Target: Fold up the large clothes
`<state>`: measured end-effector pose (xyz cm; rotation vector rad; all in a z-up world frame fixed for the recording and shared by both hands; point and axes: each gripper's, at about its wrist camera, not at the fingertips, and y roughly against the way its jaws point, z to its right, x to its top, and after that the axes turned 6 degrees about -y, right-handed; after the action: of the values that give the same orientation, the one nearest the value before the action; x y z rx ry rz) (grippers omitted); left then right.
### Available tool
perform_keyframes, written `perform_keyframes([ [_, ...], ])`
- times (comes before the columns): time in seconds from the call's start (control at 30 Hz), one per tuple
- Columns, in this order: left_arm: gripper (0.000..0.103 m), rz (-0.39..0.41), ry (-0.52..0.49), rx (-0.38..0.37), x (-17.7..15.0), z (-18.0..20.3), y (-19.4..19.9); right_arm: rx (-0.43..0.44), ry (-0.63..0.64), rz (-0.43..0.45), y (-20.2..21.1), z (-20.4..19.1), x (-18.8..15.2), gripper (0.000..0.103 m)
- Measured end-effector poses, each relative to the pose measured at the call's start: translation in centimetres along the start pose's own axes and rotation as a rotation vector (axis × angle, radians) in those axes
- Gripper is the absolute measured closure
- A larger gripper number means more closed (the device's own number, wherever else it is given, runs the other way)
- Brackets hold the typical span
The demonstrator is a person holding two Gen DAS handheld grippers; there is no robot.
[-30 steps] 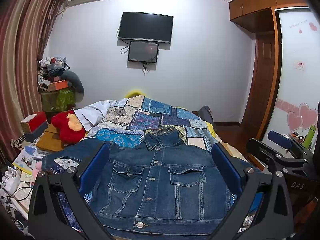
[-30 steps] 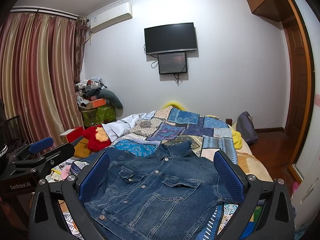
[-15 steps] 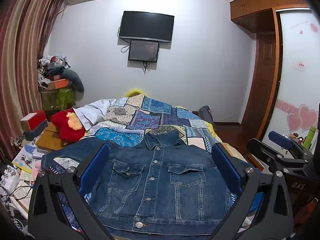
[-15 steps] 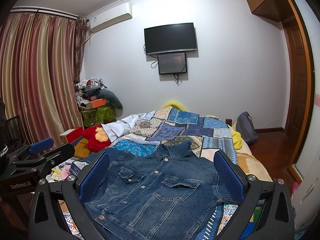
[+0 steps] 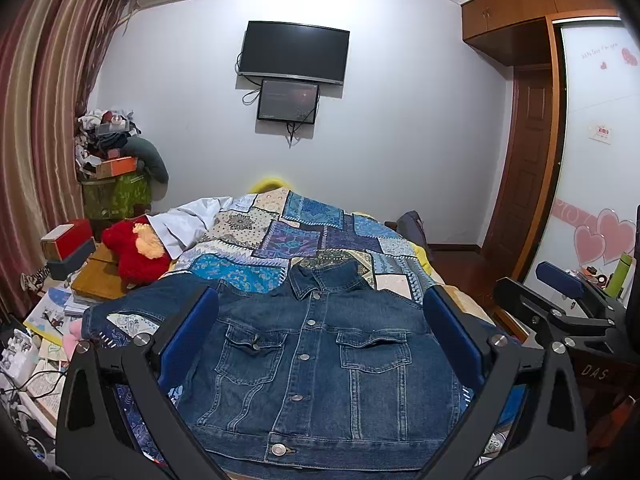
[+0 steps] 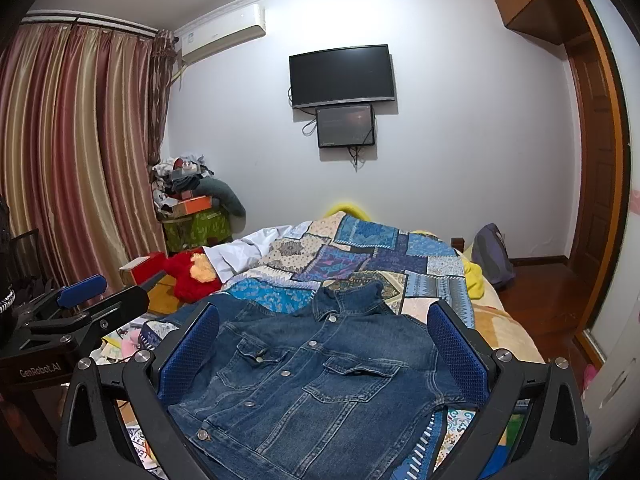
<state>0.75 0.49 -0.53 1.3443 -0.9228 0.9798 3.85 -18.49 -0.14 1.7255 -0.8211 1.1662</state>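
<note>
Denim jacket (image 5: 316, 364) lies flat, front up and buttoned, on the patchwork quilt (image 5: 304, 236) at lower centre; collar toward the far wall, hem nearest, long axis running away from camera. Left gripper (image 5: 320, 344) and right gripper (image 6: 322, 354) both spread wide, holding nothing. Red plush toy (image 5: 134, 250) centre-left.
</note>
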Motion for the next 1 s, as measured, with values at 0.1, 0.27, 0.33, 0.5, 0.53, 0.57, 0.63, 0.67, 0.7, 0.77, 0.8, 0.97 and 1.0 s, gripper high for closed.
perform_keyframes([
  [0.1,0.000,-0.002,0.008,0.003,0.0,-0.2,-0.2,0.000,0.002,-0.003,-1.4,0.2,-1.5,0.000],
  [0.27,0.000,-0.011,0.019,0.020,-0.3,-1.0,-0.9,0.002,0.004,-0.018,-2.6,0.3,-2.5,0.000],
  [0.33,0.000,-0.017,0.027,0.030,-0.4,-1.5,-1.4,0.003,0.007,-0.028,-3.1,0.3,-2.5,0.000],
  [0.5,0.000,-0.051,0.049,0.083,-0.8,-3.9,-3.7,0.003,0.027,-0.060,-5.0,-0.1,-1.7,0.000],
  [0.53,0.000,-0.059,0.053,0.100,-1.0,-4.5,-4.4,0.003,0.031,-0.071,-5.8,-0.2,-1.7,0.000],
  [0.57,0.000,-0.068,0.055,0.114,-1.1,-5.1,-5.0,0.005,0.033,-0.081,-6.5,-0.2,-1.6,0.000],
  [0.63,0.000,-0.091,0.058,0.137,-1.3,-6.4,-6.4,0.007,0.036,-0.101,-8.1,-0.3,-1.5,0.000],
  [0.67,0.000,-0.108,0.066,0.153,-1.5,-7.5,-7.4,0.007,0.038,-0.112,-9.1,-0.3,-1.5,0.000],
  [0.7,0.000,-0.117,0.076,0.167,-1.7,-8.4,-8.1,0.007,0.042,-0.120,-10.0,-0.4,-1.3,0.000],
  [0.77,0.000,-0.141,0.093,0.205,-2.1,-10.2,-9.8,0.006,0.052,-0.140,-12.0,-0.6,-1.1,0.000],
  [0.8,0.000,-0.159,0.099,0.228,-2.4,-11.3,-10.8,0.006,0.056,-0.148,-12.9,-0.7,-1.0,0.000],
  [0.97,0.000,-0.258,0.131,0.312,-4.5,-16.9,-15.4,0.034,0.067,-0.238,-19.5,-1.3,-0.8,0.000],
  [1.0,0.000,-0.281,0.152,0.311,-5.0,-18.2,-16.2,0.041,0.067,-0.265,-21.2,-1.6,-0.9,0.000],
])
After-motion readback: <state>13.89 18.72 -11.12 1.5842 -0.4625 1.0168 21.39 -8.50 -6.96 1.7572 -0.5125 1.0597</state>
